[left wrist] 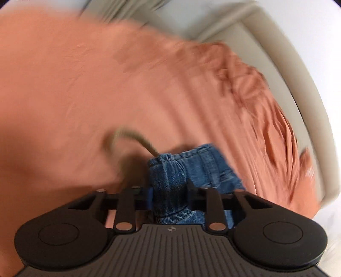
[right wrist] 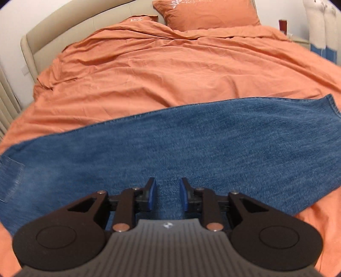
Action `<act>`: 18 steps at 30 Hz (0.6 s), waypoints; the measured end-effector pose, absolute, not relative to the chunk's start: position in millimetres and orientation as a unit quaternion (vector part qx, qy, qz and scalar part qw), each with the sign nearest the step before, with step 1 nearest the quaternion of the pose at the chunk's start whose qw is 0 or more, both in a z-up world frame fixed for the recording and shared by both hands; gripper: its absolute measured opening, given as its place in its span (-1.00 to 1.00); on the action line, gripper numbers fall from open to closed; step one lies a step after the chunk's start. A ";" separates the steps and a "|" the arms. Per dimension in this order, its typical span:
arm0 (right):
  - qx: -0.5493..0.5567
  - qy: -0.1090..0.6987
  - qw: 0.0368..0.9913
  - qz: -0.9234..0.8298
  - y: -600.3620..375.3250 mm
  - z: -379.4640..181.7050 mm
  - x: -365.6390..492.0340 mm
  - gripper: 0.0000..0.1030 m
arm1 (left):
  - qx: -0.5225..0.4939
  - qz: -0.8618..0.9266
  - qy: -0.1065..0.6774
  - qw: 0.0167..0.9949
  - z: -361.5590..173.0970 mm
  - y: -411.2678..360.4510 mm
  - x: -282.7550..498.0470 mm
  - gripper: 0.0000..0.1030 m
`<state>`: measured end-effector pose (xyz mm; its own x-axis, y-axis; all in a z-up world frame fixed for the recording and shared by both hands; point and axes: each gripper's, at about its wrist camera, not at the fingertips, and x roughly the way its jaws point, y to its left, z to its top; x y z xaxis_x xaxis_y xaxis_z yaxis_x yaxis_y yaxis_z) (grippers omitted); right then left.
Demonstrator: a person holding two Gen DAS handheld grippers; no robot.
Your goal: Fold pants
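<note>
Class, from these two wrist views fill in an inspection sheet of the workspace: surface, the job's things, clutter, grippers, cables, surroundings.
Surface: bed under a wrinkled orange cover.
Job's things: blue jeans spread flat across the near part of the bed; a bunched denim fold with a tan drawstring shows in the left wrist view.
Clutter: two orange pillows at the head of the bed.
Grippers: left gripper shut on the denim fold; right gripper open above the jeans, nothing between its blue pads.
Cables: nothing seen.
Surroundings: beige padded bed frame, white wall, a nightstand at far right; the left wrist view is motion-blurred.
</note>
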<state>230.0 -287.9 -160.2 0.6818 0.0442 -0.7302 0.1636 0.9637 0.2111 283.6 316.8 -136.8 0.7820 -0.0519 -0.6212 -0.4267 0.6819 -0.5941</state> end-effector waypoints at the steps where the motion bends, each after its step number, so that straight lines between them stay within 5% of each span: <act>1: 0.124 0.394 0.910 -0.035 -287.0 -161.5 229.3 -0.61 | -0.336 0.105 0.305 0.885 -118.9 306.5 284.4 -0.51; 4: 0.105 0.396 0.911 -0.044 -284.4 -167.2 228.0 -0.62 | -0.234 0.107 0.298 0.919 -100.4 288.4 290.6 -0.52; 11: 0.096 0.408 0.907 -0.050 -288.3 -183.0 233.4 -0.62 | -0.174 0.140 0.368 0.903 -155.2 285.3 315.7 -0.48; 15: 0.102 0.409 0.905 -0.050 -289.1 -182.6 234.7 -0.57 | -0.123 0.146 0.390 0.901 -135.9 278.1 309.4 -0.08; 18: 0.090 0.398 0.912 -0.041 -282.5 -169.9 231.0 -0.52 | -0.081 0.144 0.388 0.907 -110.7 265.0 295.1 0.02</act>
<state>231.0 -282.5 -169.9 0.6798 -0.0032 -0.7334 0.1466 0.9804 0.1316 295.1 265.0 -110.7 0.6566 0.1990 -0.7276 -0.3243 0.9453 -0.0341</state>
